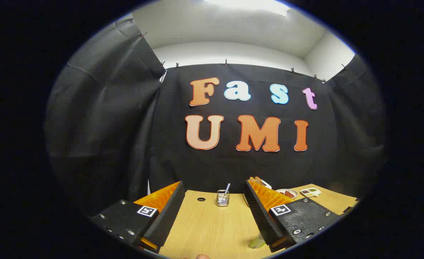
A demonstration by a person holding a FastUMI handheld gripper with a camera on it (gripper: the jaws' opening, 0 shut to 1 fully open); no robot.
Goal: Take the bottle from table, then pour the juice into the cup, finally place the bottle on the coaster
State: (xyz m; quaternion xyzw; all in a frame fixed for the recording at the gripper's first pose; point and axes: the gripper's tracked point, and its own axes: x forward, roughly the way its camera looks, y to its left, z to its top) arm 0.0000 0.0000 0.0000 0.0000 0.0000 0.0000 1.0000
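Observation:
My gripper (214, 185) is open, its two fingers spread wide above a light wooden table (212, 226), with nothing between them. Far ahead, between the fingers and near the table's back edge, stands a small clear cup (223, 198) with a straw-like stick in it. A pale green object (256, 243) peeks out from under the right finger, close to me; most of it is hidden, so I cannot tell what it is. A small dark round spot (201, 199) lies on the table left of the cup.
Beyond the right finger, at the back right of the table, sit a white bowl (287, 193) with dark food and a small white tray (310, 192). Black cloth walls close the booth behind and to both sides.

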